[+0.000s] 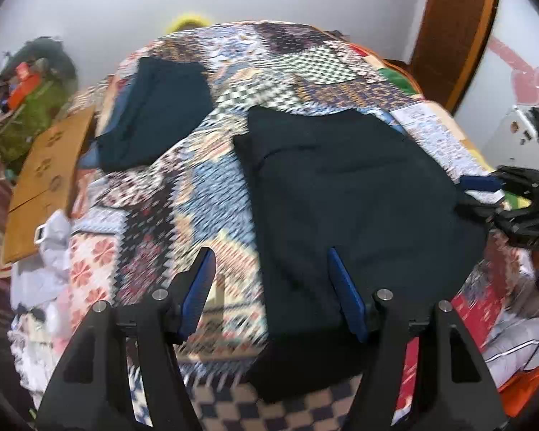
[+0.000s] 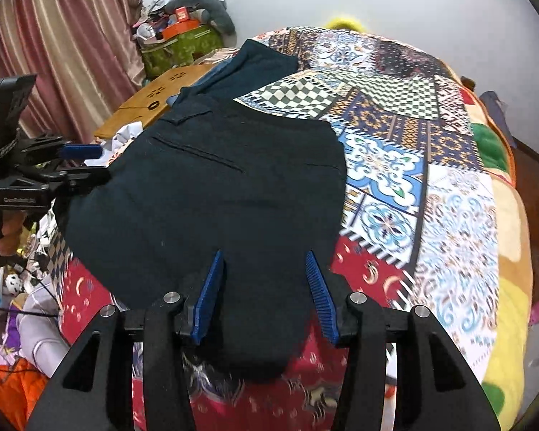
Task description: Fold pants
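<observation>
A pair of dark pants [image 2: 212, 194] lay partly folded on a bed covered by a patchwork quilt [image 2: 413, 186], the fabric spreading from the middle of the bed to the near edge. The right claw [image 2: 266, 294] stood wide apart with pants cloth lying between and under its fingers, gripping nothing. The left claw [image 1: 269, 294] was also wide, hovering over the near side of the pants and holding nothing.

The risk, as I judged it: the near end of the pants hung at the bed's edge and could slide off if tugged, and a one-layer pinch could pull the fold apart.

A second dark garment [image 1: 154, 111] lay further back on the quilt, apart from the pants. A wooden board [image 1: 46, 176] leaned beside the bed, with clutter beyond it. Nothing lay on the pants themselves.
</observation>
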`<move>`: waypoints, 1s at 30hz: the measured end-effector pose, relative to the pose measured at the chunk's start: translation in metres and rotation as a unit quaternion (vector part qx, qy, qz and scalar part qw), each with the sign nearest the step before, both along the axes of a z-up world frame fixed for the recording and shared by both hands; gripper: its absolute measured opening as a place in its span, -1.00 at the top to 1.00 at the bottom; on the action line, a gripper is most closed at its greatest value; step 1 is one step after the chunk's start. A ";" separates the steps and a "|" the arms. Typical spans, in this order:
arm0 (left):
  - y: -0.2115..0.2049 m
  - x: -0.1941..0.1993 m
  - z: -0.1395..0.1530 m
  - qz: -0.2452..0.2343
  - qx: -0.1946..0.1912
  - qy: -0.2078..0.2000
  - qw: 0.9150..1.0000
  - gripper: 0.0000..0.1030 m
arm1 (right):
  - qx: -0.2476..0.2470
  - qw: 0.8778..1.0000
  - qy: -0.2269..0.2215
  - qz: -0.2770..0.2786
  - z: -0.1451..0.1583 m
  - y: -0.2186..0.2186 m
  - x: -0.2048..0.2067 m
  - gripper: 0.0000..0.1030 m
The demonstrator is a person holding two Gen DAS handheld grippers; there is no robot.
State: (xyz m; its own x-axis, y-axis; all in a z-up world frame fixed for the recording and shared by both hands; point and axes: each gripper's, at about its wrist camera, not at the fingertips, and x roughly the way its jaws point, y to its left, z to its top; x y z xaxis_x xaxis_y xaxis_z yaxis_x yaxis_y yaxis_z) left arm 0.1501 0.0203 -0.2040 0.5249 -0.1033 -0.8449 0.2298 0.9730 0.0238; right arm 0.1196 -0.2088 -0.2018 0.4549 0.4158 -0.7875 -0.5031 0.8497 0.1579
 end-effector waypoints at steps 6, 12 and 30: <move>0.030 -0.011 -0.018 0.054 -0.005 0.024 0.998 -0.27 | 0.033 0.999 0.026 -0.031 -0.009 -0.026 -0.006 0.14; 0.051 -0.012 -0.012 0.094 0.012 0.015 0.995 -0.22 | 0.028 0.997 0.028 -0.063 0.000 -0.048 -0.010 0.13; 0.006 0.062 0.027 0.050 -0.078 0.006 0.996 -0.84 | 0.078 0.994 0.003 -0.080 0.020 -0.041 0.043 -0.39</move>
